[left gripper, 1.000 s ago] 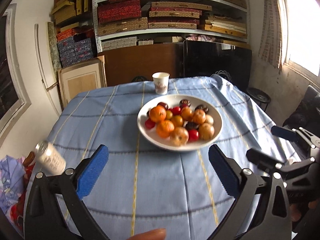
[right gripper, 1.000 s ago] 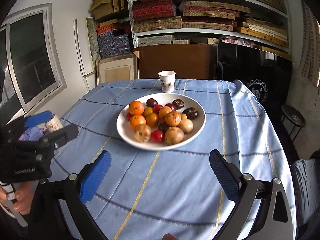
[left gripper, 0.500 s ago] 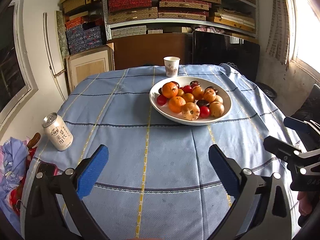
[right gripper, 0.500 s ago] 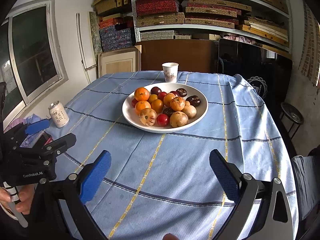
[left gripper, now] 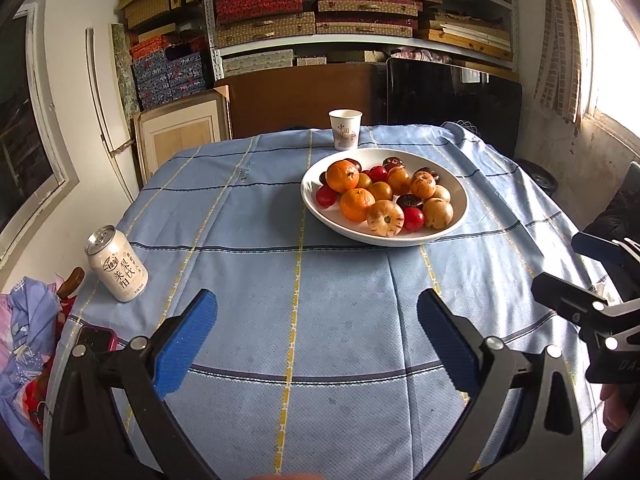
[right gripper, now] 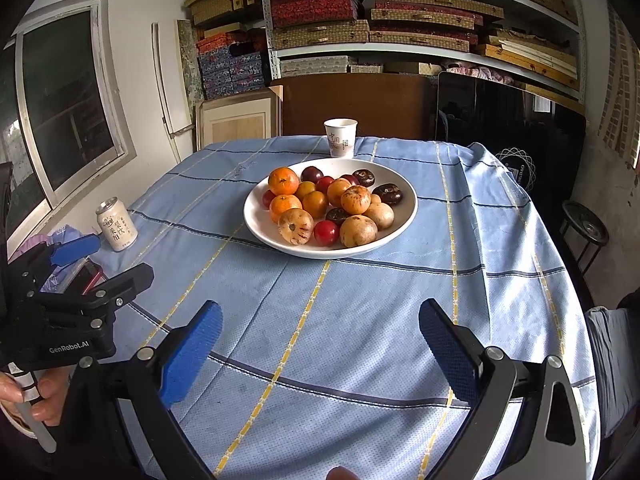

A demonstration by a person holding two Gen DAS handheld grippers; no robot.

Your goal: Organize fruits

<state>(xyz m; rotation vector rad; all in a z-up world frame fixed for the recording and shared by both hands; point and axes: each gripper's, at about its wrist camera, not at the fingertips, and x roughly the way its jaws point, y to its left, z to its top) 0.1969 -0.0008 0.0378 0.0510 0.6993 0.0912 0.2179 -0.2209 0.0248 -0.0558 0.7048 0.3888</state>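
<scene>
Fruits (right gripper: 326,208) lie in bowl (right gripper: 404,220); cup (right gripper: 340,137) behind, can (right gripper: 117,224) left.

Both wrist cams looked fwd along their own open fingers, angled down over the near edge of the table (left gripper: 256,280), facing the shelf wall. Landmark: white bowl (left gripper: 456,216) of fruit. Left cam sat back from the bowl and left of it, so the bowl fell right of ctr. Right cam sat about as far back, w/ the bowl (right gripper: 256,220) near ctr. Both views shared the bowl, the paper cup (left gripper: 345,129) just behind it, and the can (right gripper: 117,224) well left of it.
</scene>
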